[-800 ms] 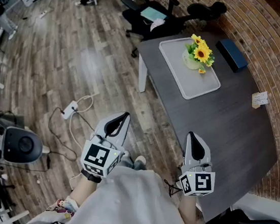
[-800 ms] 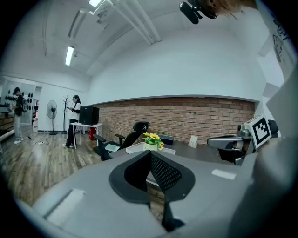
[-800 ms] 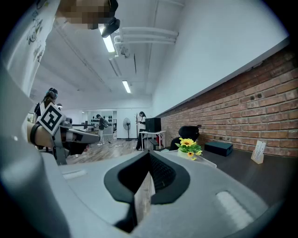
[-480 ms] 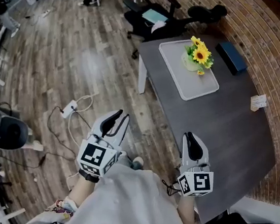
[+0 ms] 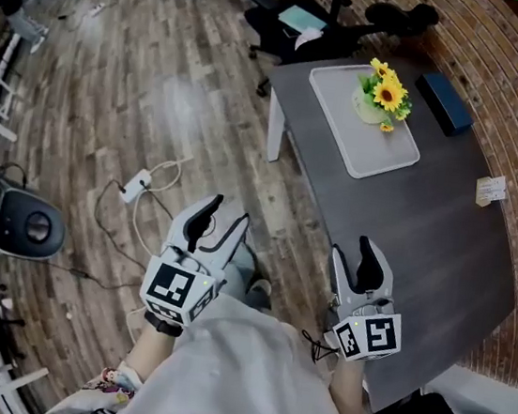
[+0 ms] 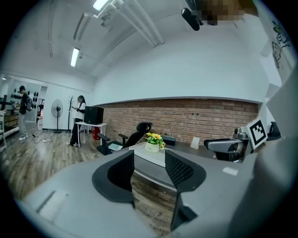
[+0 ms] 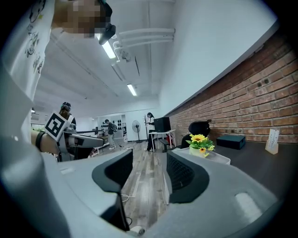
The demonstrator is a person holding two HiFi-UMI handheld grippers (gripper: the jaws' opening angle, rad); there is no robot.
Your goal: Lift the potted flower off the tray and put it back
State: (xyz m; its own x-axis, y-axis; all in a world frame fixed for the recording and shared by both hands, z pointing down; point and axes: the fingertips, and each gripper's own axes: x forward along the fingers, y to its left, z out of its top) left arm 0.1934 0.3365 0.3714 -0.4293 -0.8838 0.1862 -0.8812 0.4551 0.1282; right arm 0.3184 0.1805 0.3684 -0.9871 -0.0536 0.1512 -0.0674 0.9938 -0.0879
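Head view: the camera sits above the person and looks steeply down. The table (image 5: 407, 230) lies ahead of it, well apart.

Left gripper view: the camera rides behind the left gripper (image 5: 225, 216), off the table's long floor-side edge. It faces almost level along the jaws toward the table's far end.

Right gripper view: the camera rides behind the right gripper (image 5: 352, 253), at that same edge. It looks almost level down the table's length, with the brick wall (image 7: 260, 93) beyond the table.

Shared ground: all three views take in the tray (image 5: 378, 165) and potted flower (image 5: 384, 97) at the table's far end, distant in each. Each gripper view catches the other gripper at its margin.
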